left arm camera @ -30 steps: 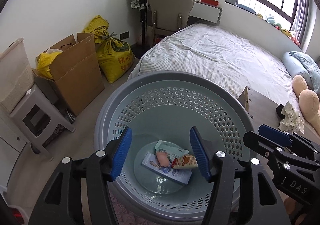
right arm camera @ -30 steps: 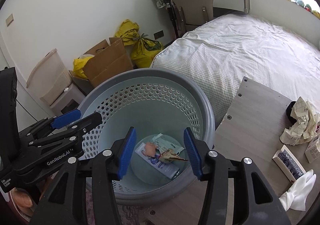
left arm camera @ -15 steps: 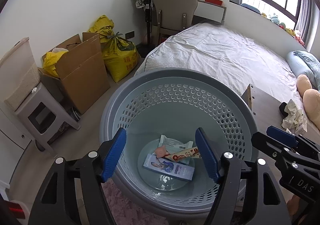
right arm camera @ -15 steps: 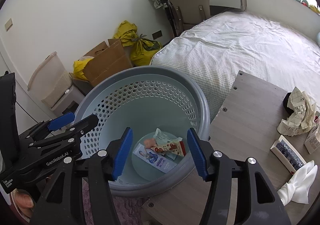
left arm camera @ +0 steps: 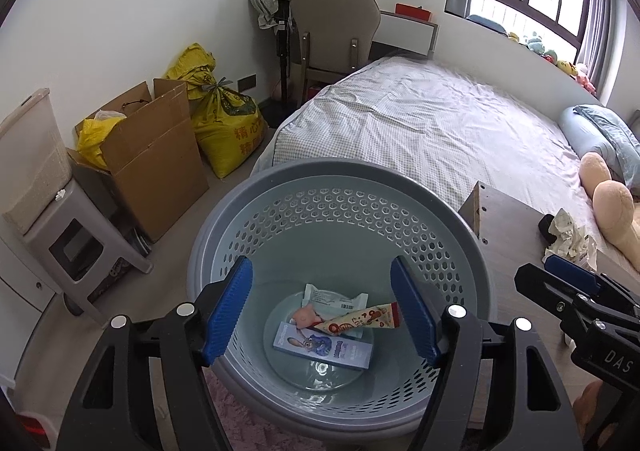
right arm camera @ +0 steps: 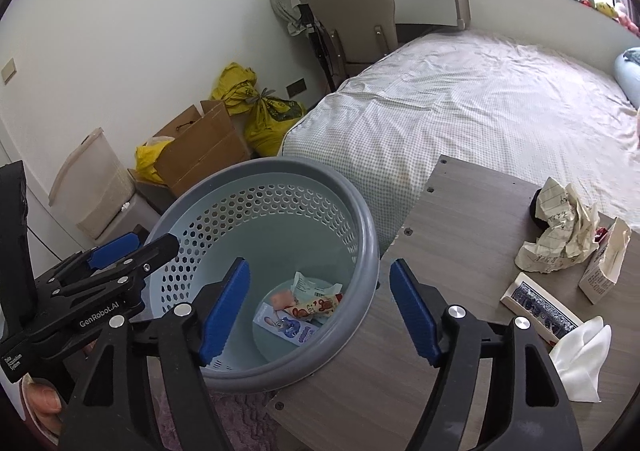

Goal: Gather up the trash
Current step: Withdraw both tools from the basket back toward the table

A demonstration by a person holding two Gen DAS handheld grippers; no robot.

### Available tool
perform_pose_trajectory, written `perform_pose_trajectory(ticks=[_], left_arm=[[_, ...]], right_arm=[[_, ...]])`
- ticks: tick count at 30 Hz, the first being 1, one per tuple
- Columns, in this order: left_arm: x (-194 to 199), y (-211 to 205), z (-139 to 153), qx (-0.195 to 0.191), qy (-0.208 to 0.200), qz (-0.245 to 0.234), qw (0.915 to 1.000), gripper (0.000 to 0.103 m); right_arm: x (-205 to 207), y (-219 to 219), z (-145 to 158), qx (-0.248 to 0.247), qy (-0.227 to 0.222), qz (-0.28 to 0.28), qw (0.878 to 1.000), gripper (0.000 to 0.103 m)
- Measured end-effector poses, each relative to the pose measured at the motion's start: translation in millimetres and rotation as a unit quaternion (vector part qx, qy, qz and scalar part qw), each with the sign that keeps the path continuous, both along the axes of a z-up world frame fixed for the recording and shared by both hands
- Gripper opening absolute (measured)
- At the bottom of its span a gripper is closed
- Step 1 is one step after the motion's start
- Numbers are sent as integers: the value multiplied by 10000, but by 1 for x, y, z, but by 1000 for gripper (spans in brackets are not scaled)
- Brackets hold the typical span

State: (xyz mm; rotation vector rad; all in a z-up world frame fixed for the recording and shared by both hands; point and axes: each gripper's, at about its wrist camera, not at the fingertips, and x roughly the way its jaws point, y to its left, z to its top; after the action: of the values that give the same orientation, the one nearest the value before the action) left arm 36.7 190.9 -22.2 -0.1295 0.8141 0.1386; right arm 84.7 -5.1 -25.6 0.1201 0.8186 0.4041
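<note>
The grey perforated laundry basket [left arm camera: 340, 187] stands on the floor against the wooden table [right arm camera: 460, 219], with a blue carton [left arm camera: 322, 345], a white packet [left arm camera: 334, 295] and a red-and-cream snack wrapper [left arm camera: 360, 321] lying on its bottom. Above it the left gripper [left arm camera: 322, 309] hangs wide apart and empty, and the right gripper [right arm camera: 320, 309] is opening with nothing between its jaws. Crumpled paper [right arm camera: 560, 227] lies on the table.

Black left gripper [left arm camera: 324, 311], blue ribbed fingers [left arm camera: 228, 311]; silver screws; neighbour's lettering seemingly "GenRobot.AI".
</note>
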Motion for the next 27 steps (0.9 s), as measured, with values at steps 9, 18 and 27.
perform_pose_trajectory(ticks=[9, 18, 27], left_arm=[[-3, -15, 4, -34, 16, -98, 9999, 69], [-4, -49, 3, 11, 33, -354, 9994, 69], [-6, -87, -2, -14, 84, -690, 9976, 69]], right_arm=[[-16, -27, 4, 27, -28, -240, 9997, 73], [-38, -64, 0, 31, -12, -512, 9987, 73], [-62, -120, -17, -53, 164, -1069, 9941, 73]])
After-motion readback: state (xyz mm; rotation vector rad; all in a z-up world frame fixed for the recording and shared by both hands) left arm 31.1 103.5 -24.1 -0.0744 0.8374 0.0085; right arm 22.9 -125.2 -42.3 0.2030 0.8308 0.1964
